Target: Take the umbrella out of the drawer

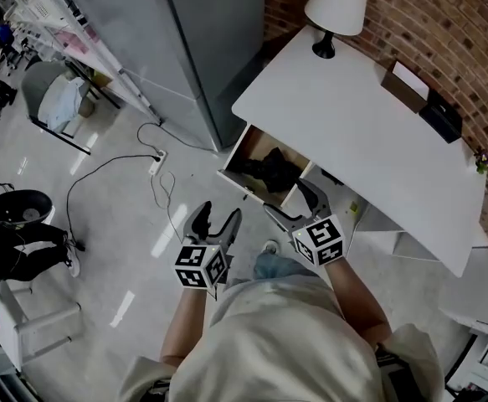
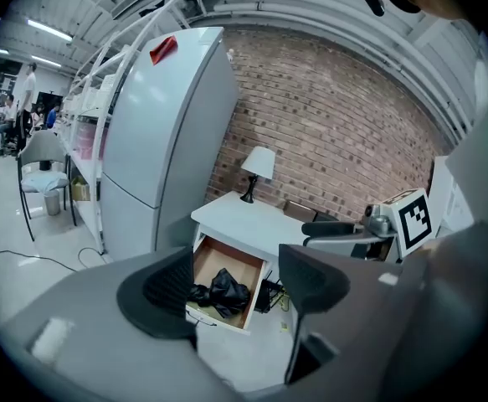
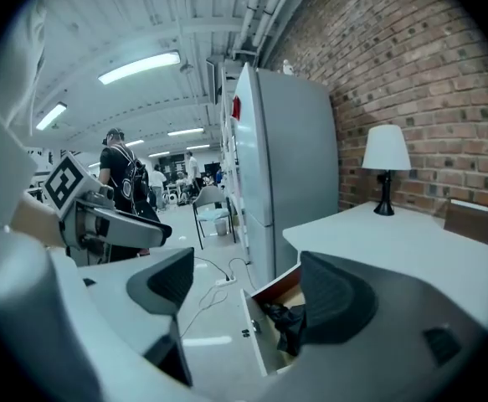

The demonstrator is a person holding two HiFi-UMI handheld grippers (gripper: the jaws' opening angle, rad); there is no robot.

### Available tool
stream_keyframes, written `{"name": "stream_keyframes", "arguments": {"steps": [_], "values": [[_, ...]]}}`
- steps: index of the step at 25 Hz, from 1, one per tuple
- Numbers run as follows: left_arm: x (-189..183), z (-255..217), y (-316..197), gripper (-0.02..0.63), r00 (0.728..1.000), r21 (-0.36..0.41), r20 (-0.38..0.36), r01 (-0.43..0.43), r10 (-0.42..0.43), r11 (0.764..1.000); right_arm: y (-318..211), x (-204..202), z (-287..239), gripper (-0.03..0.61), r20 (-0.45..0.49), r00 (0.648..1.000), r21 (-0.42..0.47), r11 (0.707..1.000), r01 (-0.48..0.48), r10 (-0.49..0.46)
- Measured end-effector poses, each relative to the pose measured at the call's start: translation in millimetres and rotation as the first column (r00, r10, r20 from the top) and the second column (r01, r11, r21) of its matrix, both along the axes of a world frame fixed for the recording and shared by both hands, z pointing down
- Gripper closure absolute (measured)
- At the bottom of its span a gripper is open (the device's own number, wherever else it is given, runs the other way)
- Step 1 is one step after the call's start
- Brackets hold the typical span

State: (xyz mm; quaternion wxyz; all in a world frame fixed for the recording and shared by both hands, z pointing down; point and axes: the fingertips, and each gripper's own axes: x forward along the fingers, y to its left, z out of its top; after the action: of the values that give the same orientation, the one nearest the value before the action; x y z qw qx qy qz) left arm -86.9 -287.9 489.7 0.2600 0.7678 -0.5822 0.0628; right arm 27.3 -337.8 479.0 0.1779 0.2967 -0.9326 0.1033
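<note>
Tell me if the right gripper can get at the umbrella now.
Probably yes: the drawer stands open, the umbrella lies uncovered inside, and the right gripper hangs nearby, jaws apart and empty.

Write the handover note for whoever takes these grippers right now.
Left gripper: open, empty, short of the drawer.
Right gripper: open, empty, near the drawer's front.
Umbrella: black, folded, lying in the open drawer under the white desk.
Done: the drawer is open.
Left: reach in, grip the umbrella, lift it out.
</note>
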Motion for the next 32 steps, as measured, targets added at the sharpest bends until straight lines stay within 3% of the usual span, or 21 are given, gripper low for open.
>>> {"name": "stream_keyframes", "arguments": {"steps": [9, 16, 25, 32], "values": [[-12.0, 23.9, -24.9, 0.308, 0.996, -0.057, -0.015, 0.089, -0.09, 0.994, -35.6, -8.4, 75.9, 0.202, -0.146, 0.985, -0.061, 0.994, 0.087, -0.095], [-18.6, 51.5, -46.9, 0.308, 0.997, -0.098, -0.023, 0.077, -0.079, 0.992, -66.9, -14.7, 141.0, 0.202, -0.251, 0.961, -0.098, 0.99, 0.096, -0.118], [-35.7, 89.3, -76.8, 0.308, 0.997, -0.167, -0.032, 0.061, -0.067, 0.984, -97.6, -23.1, 237.0, 0.187, -0.417, 0.888, -0.17, 0.976, 0.133, -0.193], [-47.4, 118.2, -95.3, 0.308, 0.997, -0.169, -0.036, 0.054, -0.061, 0.984, -118.3, -24.9, 301.9, 0.176, -0.508, 0.827, -0.221, 0.965, 0.144, -0.24]]}}
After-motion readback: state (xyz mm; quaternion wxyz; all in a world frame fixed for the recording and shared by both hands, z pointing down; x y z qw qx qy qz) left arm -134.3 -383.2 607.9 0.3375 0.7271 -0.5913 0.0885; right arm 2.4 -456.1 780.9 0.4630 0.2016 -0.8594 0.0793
